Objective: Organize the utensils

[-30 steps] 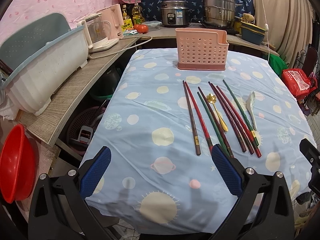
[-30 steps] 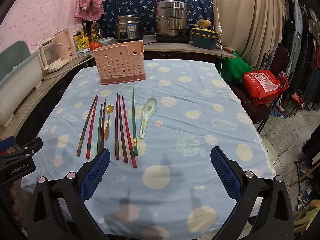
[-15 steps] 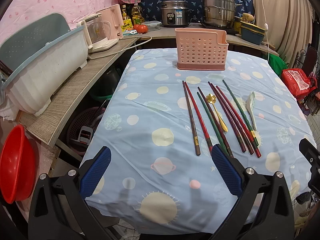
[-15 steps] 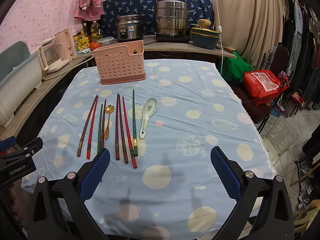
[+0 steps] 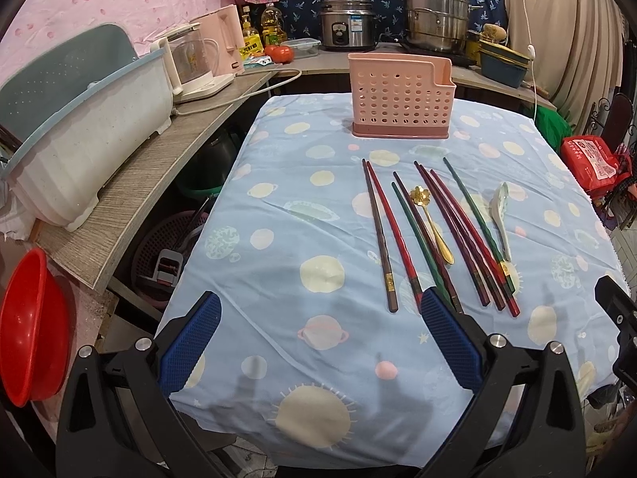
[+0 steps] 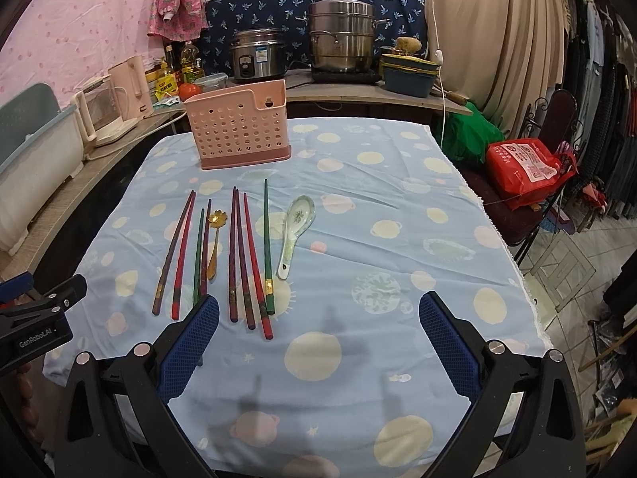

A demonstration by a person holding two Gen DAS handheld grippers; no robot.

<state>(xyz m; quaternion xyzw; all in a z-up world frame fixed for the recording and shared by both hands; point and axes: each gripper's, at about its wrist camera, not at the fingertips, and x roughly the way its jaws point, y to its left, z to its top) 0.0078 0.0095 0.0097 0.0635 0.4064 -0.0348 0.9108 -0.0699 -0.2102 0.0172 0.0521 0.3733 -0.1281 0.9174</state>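
Nothing is sorted yet: the chopsticks [image 5: 434, 231], gold spoon [image 5: 432, 223] and ceramic spoon [image 6: 294, 227] are laid on the tabletop [image 6: 398, 239], near the pink holder [image 5: 400, 95]. Left tongs [image 5: 318, 342] and right tongs [image 6: 318, 342] are spread, grasping nothing.

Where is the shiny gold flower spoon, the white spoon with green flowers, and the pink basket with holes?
gold flower-shaped metal spoon [image 6: 216, 218], right wrist view, on its flower bowl.
white ceramic spoon with green flowers [image 6: 299, 214], right wrist view, inside its bowl.
pink perforated plastic basket [image 5: 400, 96], left wrist view, on its front wall.
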